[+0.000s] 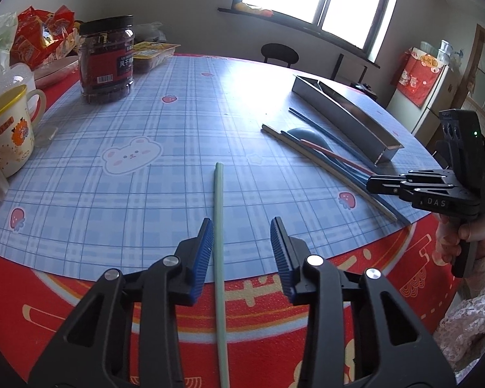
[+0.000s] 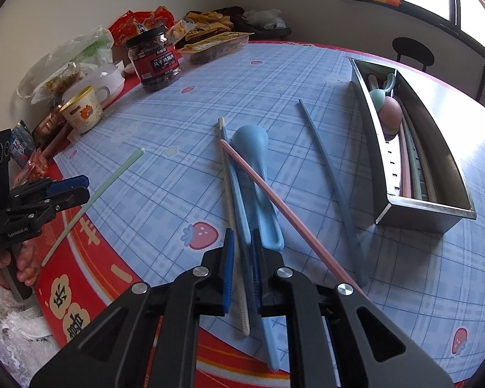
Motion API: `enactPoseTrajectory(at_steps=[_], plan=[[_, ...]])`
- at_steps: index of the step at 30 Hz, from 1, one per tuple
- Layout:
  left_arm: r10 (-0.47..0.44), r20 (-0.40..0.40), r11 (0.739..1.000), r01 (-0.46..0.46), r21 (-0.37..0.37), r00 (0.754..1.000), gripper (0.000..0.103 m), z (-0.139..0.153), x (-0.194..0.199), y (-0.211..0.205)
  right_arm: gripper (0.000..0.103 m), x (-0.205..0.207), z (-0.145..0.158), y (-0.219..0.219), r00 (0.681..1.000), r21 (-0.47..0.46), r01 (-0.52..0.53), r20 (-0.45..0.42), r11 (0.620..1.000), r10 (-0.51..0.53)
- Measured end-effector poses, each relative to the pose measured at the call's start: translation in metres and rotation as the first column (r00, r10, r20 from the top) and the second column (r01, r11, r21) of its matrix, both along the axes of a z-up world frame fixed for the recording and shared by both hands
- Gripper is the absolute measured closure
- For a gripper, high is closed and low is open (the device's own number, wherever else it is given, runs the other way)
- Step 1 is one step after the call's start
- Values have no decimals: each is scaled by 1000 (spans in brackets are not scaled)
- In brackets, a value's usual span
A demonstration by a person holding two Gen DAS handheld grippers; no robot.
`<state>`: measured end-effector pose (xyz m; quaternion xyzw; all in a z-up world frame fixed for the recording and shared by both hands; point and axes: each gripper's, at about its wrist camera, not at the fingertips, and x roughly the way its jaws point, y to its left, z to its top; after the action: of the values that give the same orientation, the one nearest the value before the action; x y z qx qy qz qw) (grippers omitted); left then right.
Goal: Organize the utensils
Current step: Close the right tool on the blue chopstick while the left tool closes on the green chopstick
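Observation:
A green chopstick [image 1: 219, 242] lies on the table between the fingers of my open left gripper [image 1: 241, 226], next to the left pad; it also shows in the right wrist view [image 2: 95, 199]. My right gripper [image 2: 242, 242] has its jaws narrowly apart around a blue chopstick [image 2: 237, 194] and a white chopstick [image 2: 227, 187]. A blue spoon [image 2: 258, 174] and a pink chopstick [image 2: 274, 203] lie crossed there. Another blue chopstick [image 2: 329, 168] lies beside the steel utensil tray [image 2: 420, 207], which holds spoons and chopsticks.
A jar [image 1: 106, 59], a mug [image 1: 6, 135] and snack bags [image 1: 38, 35] crowd the far left of the table. The blue plaid mat [image 1: 145, 129] covers a red tablecloth. A chair [image 1: 279, 53] stands beyond the table.

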<state>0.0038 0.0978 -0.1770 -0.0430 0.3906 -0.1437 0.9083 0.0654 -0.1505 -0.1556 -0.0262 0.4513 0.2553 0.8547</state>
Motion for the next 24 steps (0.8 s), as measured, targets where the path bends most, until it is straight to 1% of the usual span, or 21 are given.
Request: enactPoseTrajectory(at_steps=[7,14,19,21,24], plan=[[5,-25,1000,-6,-28,1000,66,-4,3,4,93,-1,-5,-4,1000,-14,4,-7,1000,-4],[12,-39,1000,-12,-3,999,67,-6,4,1,95,4,-7,7,1000,-60,-2,30,998,3],[23,-54,1000,-23,-2,998,67,-8,6,2,95,7,-9,12,998,-72,-7,54,997,11],[23,-59,1000,-22,6,998,68,-9,7,0,95,5,-10,14,997,-84,-11,75,996,17],[21,-66,1000,-19,24,998,68,-10,9,-3,95,5,-9,15,997,-88,-11,81,996,18]])
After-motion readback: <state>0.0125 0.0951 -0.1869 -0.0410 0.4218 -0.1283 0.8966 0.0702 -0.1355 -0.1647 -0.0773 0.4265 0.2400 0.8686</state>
